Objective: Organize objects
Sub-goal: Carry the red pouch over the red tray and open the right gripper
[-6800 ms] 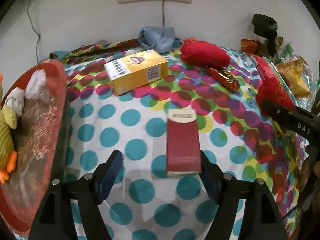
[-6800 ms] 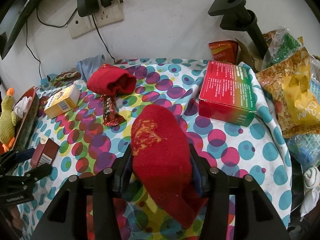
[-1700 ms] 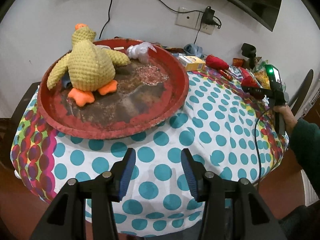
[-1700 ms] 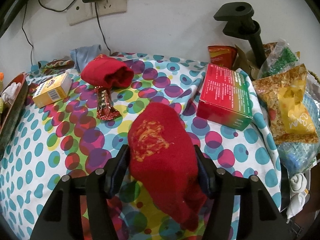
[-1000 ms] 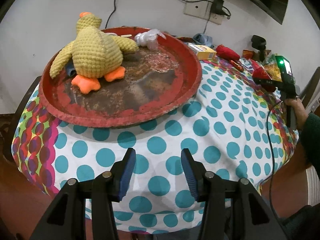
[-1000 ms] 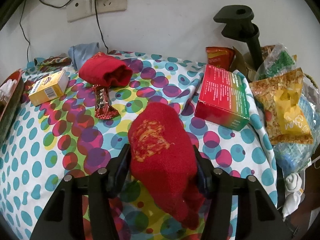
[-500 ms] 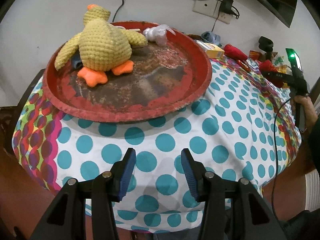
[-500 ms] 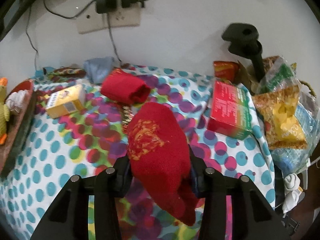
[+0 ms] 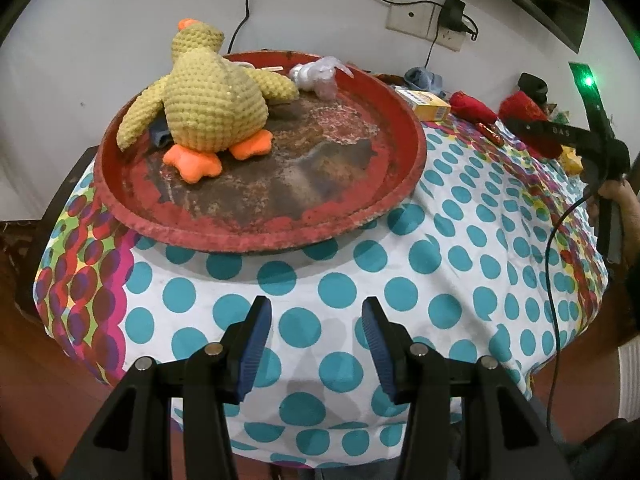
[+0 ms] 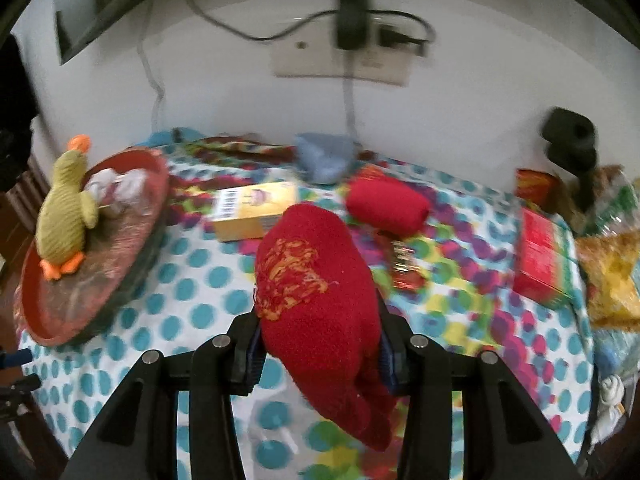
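Observation:
My right gripper [image 10: 318, 344] is shut on a red sock [image 10: 316, 280] with orange stitching and holds it above the dotted tablecloth; it also shows in the left wrist view [image 9: 524, 108]. My left gripper [image 9: 316, 332] is open and empty near the table's front edge, in front of a round red tray [image 9: 400, 196]. A yellow plush duck [image 9: 208, 92] and a crumpled white wrapper [image 9: 316, 76] lie in the tray [image 10: 52, 320]. A second rolled red sock [image 10: 384, 198], a yellow box [image 10: 256, 210] and a candy bar [image 10: 404, 268] lie on the cloth.
A red-green box [image 10: 540, 256] and snack bags [image 10: 616, 276] sit at the right. A blue-grey cloth [image 10: 324, 156] lies at the back by the wall. A black clamp post [image 10: 572, 144] stands at the back right. Wall sockets with cables [image 10: 352, 40] are behind.
My right gripper has lifted and swung left with the red sock, bringing the tray and duck into its view. My left gripper has drifted slightly, still open before the tray.

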The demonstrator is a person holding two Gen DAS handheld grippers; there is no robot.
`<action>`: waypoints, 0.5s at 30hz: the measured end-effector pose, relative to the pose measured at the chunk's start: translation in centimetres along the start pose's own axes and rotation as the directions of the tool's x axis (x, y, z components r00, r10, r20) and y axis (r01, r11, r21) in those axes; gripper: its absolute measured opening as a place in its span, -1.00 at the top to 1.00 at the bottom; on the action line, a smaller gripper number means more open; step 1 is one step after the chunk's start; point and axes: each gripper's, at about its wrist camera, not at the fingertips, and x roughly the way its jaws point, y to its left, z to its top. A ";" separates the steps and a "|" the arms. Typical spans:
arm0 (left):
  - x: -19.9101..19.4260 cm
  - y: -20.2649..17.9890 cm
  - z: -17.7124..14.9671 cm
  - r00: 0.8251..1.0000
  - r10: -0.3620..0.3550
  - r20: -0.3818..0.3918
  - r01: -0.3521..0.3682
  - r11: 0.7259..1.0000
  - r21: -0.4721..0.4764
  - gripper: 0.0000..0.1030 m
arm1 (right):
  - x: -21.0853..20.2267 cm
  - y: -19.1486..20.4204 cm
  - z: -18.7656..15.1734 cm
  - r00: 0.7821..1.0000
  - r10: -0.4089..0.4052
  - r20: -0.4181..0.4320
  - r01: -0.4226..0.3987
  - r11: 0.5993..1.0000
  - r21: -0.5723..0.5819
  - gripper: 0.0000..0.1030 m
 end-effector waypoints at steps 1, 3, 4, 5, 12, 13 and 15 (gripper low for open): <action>0.1 0.0 0.0 1.000 0.003 -0.002 -0.003 1.000 -0.002 0.06 | 0.3 1.0 0.2 1.000 0.007 0.000 -0.007 1.000 -0.014 0.17; 0.1 0.1 0.0 1.000 0.002 -0.004 -0.002 1.000 -0.003 0.06 | 1.8 3.7 0.9 1.000 0.026 -0.007 -0.026 0.999 -0.041 0.17; 0.1 0.1 0.0 1.000 0.004 -0.005 -0.004 1.000 -0.005 0.06 | 2.0 4.5 1.1 1.000 0.022 -0.010 -0.023 0.998 -0.057 0.17; 0.1 0.1 0.0 1.000 0.003 -0.006 -0.003 1.000 -0.010 0.06 | 2.1 5.2 1.2 1.000 0.026 -0.012 -0.027 0.997 -0.070 0.17; 0.2 0.3 -0.1 1.000 0.000 -0.014 0.000 1.000 -0.018 0.06 | 2.3 7.6 2.0 0.998 0.054 -0.018 -0.055 0.993 -0.109 0.17; 0.3 0.4 -0.1 1.000 -0.002 -0.016 0.002 1.000 -0.021 0.06 | 2.3 7.8 2.1 0.998 0.052 -0.018 -0.054 0.992 -0.118 0.17; 0.4 0.6 -0.1 1.000 -0.010 -0.023 0.009 1.000 -0.029 0.06 | 2.4 8.3 2.2 0.998 0.052 -0.021 -0.055 0.990 -0.133 0.17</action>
